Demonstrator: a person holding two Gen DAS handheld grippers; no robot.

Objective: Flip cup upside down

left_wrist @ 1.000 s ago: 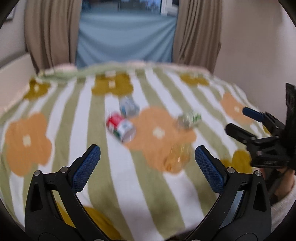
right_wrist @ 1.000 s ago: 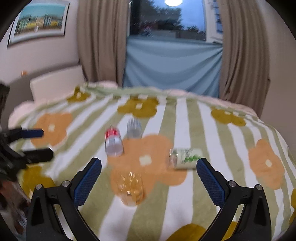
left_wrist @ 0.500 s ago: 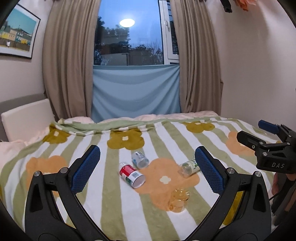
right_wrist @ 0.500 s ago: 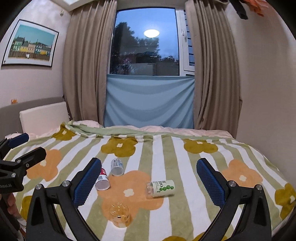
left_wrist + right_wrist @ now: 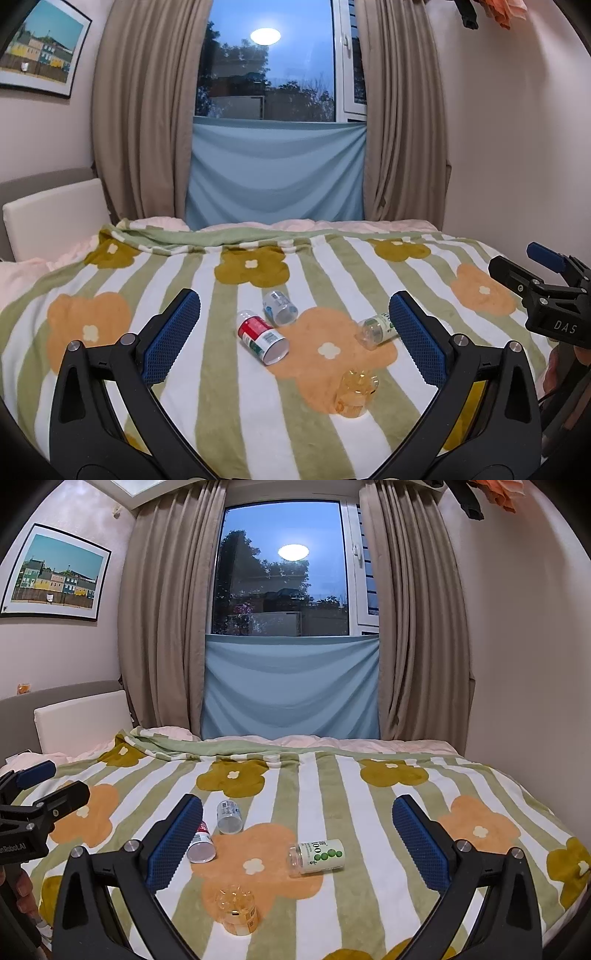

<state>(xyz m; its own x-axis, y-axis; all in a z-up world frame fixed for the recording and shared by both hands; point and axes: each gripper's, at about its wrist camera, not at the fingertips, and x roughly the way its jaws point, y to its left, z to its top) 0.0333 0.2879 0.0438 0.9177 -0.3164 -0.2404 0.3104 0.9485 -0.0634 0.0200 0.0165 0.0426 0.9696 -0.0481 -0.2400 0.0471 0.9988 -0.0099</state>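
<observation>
Several small cups lie on a striped flower blanket (image 5: 207,369). A red-labelled cup (image 5: 262,336) (image 5: 201,845) lies on its side. A clear blue-labelled cup (image 5: 279,307) (image 5: 229,816) lies behind it. A green-labelled cup (image 5: 375,328) (image 5: 319,856) lies on its side to the right. A transparent orange cup (image 5: 355,392) (image 5: 237,908) stands nearest. My left gripper (image 5: 293,341) is open and empty, held above the bed's near edge. My right gripper (image 5: 297,843) is open and empty beside it, also showing in the left wrist view (image 5: 532,266).
The bed fills the foreground, with a white headboard cushion (image 5: 81,720) at the left. Beige curtains (image 5: 162,627) and a window with a blue cloth (image 5: 291,686) stand behind. A wall (image 5: 524,664) runs close along the bed's right side.
Both grippers have tilted up and pulled back from the bed, so the cups now sit lower and smaller in both views. The jaws stay open. The cups have not moved.
</observation>
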